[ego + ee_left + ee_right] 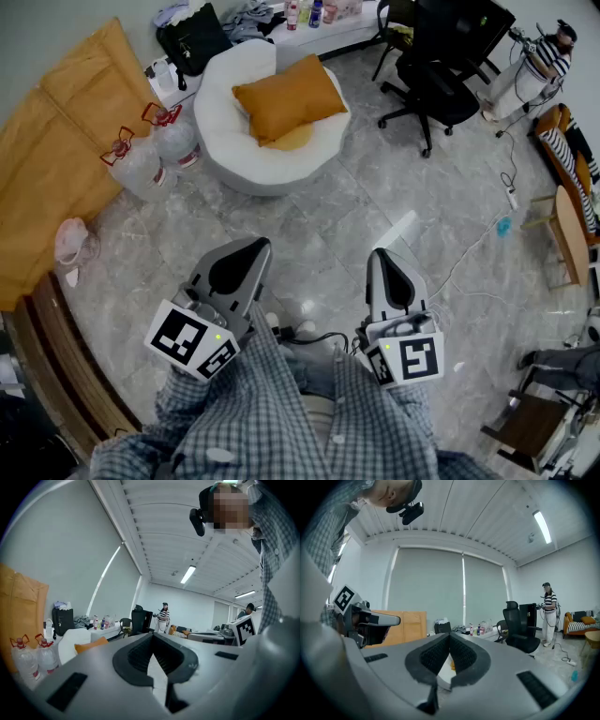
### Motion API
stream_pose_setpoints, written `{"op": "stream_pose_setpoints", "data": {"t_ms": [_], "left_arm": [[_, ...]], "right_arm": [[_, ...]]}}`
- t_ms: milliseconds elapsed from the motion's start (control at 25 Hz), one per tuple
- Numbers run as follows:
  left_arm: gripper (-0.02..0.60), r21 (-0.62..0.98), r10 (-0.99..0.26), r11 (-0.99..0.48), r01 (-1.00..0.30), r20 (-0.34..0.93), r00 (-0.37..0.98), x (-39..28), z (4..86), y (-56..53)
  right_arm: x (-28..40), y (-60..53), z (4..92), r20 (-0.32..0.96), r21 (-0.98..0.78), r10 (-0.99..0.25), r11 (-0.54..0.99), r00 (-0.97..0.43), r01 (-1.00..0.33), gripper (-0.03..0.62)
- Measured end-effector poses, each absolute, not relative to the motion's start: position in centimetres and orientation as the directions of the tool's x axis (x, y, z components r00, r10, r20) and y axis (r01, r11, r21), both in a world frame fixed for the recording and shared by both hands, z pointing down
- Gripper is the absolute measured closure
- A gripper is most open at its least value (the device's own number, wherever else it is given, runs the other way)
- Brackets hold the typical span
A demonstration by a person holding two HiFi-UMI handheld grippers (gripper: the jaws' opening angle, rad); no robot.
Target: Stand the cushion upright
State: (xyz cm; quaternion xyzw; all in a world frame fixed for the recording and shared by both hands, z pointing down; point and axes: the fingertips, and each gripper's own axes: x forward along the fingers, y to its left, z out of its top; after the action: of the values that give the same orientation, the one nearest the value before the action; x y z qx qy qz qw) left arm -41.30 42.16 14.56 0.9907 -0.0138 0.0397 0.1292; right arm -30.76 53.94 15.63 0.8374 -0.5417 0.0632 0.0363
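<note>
The orange cushion [289, 97] lay flat on a round white seat [230, 164] at twelve o'clock. Bare floor [319, 234] stretched from its rim to the left gripper [251, 247] and right gripper [382, 255], roughly level, side by side, both closed and empty. Two water jugs [141, 167] stood at the seat's nine o'clock.

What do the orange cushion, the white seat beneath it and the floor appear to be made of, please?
Orange cushion: woven fabric, matte, with soft creases; probably padded inside.
White seat: likely fabric or plush upholstery, matte and rounded; the exact cloth is unclear.
Floor: polished stone-look tiles, judging by the grey veining, joint lines and glossy reflections.
</note>
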Motion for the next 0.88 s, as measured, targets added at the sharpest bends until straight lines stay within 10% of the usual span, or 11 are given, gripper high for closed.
{"op": "stream_pose_setpoints", "data": {"t_ms": [880], "left_arm": [[0.575,0.256,0.008,-0.967,-0.010,0.069,0.998,-42.5,14.6,40.4]], "right_arm": [[-32.6,52.6,15.8,0.145,-0.052,-0.899,-0.424,0.413,-0.904,0.588]]}}
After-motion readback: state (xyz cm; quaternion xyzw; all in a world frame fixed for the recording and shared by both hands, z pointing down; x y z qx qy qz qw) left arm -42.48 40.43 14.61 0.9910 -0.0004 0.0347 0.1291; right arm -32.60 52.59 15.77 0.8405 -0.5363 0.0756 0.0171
